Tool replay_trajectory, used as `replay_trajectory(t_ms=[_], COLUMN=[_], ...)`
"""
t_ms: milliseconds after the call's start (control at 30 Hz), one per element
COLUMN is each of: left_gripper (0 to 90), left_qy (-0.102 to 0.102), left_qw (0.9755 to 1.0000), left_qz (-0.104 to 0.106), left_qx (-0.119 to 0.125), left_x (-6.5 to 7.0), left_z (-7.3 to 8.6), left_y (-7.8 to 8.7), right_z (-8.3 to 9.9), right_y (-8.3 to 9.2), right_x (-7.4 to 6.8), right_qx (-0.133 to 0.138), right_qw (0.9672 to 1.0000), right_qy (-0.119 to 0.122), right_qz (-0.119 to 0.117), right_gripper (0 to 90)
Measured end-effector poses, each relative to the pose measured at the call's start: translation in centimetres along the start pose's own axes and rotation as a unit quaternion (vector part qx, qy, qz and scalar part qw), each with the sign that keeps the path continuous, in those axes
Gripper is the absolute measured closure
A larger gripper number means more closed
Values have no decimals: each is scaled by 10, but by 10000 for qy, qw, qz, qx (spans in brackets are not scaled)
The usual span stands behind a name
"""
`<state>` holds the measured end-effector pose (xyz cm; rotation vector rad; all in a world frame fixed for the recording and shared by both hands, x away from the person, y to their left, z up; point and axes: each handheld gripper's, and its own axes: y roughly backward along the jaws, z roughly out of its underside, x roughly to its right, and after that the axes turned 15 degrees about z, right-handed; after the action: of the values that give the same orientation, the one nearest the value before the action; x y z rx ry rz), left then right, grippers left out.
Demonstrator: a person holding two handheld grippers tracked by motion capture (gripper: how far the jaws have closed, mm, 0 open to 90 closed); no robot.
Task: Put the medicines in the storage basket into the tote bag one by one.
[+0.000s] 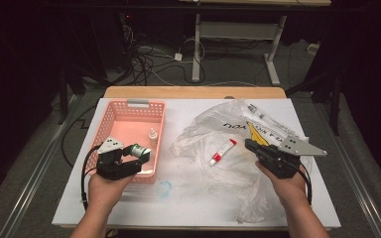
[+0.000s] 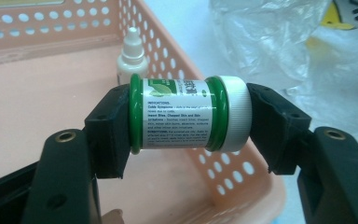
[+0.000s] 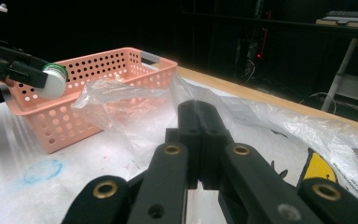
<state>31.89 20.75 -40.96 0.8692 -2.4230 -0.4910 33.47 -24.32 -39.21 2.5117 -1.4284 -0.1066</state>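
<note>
My left gripper [image 1: 140, 151] [image 2: 189, 119] is shut on a small green jar [image 2: 186, 114] with a white cap and a printed label, held end to end over the near right corner of the pink basket [image 1: 110, 116]. The jar [image 1: 140, 150] [image 3: 55, 80] hangs just above the basket rim [image 2: 242, 172]. Inside the basket stands a small white dropper bottle [image 1: 152, 135] [image 2: 132, 51]. My right gripper [image 1: 250, 145] [image 3: 200, 135] is shut with nothing between its jaws, resting low over a crumpled clear plastic bag [image 1: 218, 134] [image 3: 121, 100]. A red and white tube [image 1: 222, 151] lies on the bag.
A white mat [image 1: 129, 208] covers the wooden table. A blue ring mark [image 1: 164, 188] [image 3: 42, 170] sits in front of the basket. A long white tube [image 1: 258, 111] lies at the bag's far right. Desk legs and cables stand on the floor beyond the table.
</note>
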Motion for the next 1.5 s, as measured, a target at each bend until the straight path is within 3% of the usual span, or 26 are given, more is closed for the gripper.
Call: replay_trajectory(t_ms=[600, 1233, 1500], left_gripper=[356, 356, 356], left_qy=[-413, -805, -947], left_qw=[9984, 9928, 9890], left_qz=[376, 798, 941], left_qx=[-4, -394, -635], left_x=[37, 75, 89], left_z=[-4, -2, 1], left_y=[-14, -52, -74], right_z=[-1, -1, -1], right_y=[0, 0, -1], right_x=[-2, -3, -3], right_qx=[4, 17, 6], right_qw=[10000, 10000, 10000], right_qy=[29, 56, 57], right_qz=[-7, -18, -21], right_gripper=[900, 900, 900])
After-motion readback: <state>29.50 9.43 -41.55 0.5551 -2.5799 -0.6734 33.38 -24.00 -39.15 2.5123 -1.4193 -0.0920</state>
